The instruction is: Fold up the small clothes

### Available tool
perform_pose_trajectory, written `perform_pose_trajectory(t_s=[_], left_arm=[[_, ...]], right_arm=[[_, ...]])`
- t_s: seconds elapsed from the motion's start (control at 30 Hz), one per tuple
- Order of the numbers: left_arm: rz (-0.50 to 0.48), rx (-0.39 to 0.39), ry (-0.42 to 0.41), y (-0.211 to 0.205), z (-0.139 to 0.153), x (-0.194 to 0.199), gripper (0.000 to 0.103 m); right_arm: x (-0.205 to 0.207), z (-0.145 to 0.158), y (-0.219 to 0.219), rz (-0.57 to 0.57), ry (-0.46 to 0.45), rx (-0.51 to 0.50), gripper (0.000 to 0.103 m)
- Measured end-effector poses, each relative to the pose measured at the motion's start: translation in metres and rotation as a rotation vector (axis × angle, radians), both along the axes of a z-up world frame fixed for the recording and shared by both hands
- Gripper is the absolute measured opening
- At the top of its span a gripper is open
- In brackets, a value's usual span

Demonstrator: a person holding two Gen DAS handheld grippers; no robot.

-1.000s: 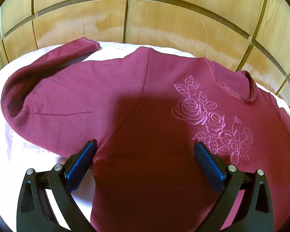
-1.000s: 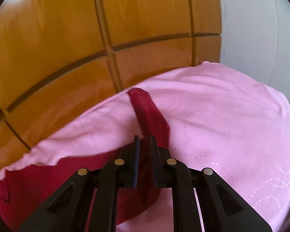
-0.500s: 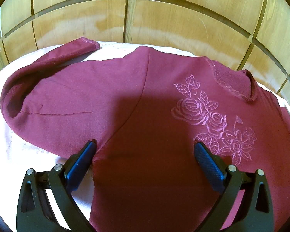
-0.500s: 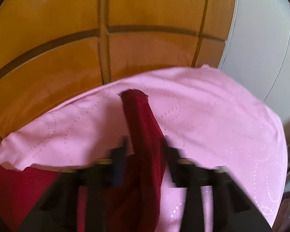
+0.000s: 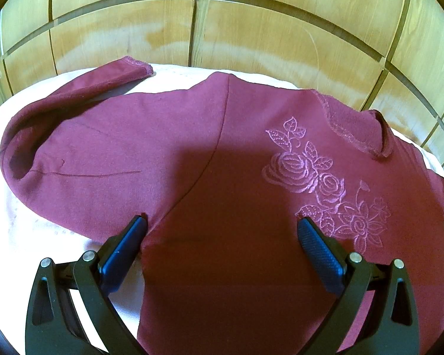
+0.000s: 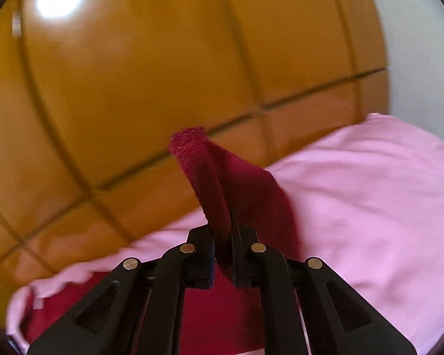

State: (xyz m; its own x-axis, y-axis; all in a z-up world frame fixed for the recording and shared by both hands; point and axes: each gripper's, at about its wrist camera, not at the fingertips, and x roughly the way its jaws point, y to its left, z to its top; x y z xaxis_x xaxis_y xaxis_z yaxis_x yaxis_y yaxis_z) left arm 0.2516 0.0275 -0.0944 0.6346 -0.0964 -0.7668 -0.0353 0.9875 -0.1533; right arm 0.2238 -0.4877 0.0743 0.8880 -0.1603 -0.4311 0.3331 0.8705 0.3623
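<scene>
1. Left wrist view: a maroon sweater (image 5: 192, 153) is seen spread front-up on a pale pink cloth (image 5: 23, 224), which covers the work surface in front of wooden panelling (image 5: 251, 23)
2. A pink rose embroidery (image 5: 319, 183) is noted on the chest, to the right of centre; the neckline (image 5: 355, 136) lies toward the upper right
3. One sleeve (image 5: 74, 100) is seen bent round at the left, its cuff lying on the cloth near the far edge
4. The left gripper (image 5: 222, 227) is held over the lower body of the sweater with its jaws spread wide; nothing is gripped. The left fingertip (image 5: 136, 227) sits at the garment's edge by the armpit; contact cannot be judged
5. Right wrist view: the picture is blurred. The right gripper (image 6: 222, 224) is seen with its jaws closed almost fully, pinching the other sleeve (image 6: 219, 186) of the sweater
6. The pinched sleeve is lifted clear of the pink cloth (image 6: 370, 192); its cuff end stands up beyond the fingertips, against the wooden panelling (image 6: 162, 74)
7. More maroon fabric is visible under the gripper frame at lower left, lying on the cloth
</scene>
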Motion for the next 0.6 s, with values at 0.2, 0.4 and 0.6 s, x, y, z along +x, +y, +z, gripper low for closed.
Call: perform_pose_trajectory(t_s=[0.2, 0.4, 0.6], left_arm=[[-0.002, -0.017, -0.005, 0.002, 0.001, 0.000, 0.101], [-0.002, -0.025, -0.007, 0.003, 0.001, -0.001, 0.101], [-0.002, -0.021, -0.002, 0.003, 0.001, 0.000, 0.101]], right_arm=[[0.013, 0.008, 0.098, 0.220, -0.050, 0.009, 0.007], [0.030, -0.029, 0.187, 0.402, 0.001, 0.063, 0.007], [0.046, -0.092, 0.263, 0.552, 0.146, -0.029, 0.019]])
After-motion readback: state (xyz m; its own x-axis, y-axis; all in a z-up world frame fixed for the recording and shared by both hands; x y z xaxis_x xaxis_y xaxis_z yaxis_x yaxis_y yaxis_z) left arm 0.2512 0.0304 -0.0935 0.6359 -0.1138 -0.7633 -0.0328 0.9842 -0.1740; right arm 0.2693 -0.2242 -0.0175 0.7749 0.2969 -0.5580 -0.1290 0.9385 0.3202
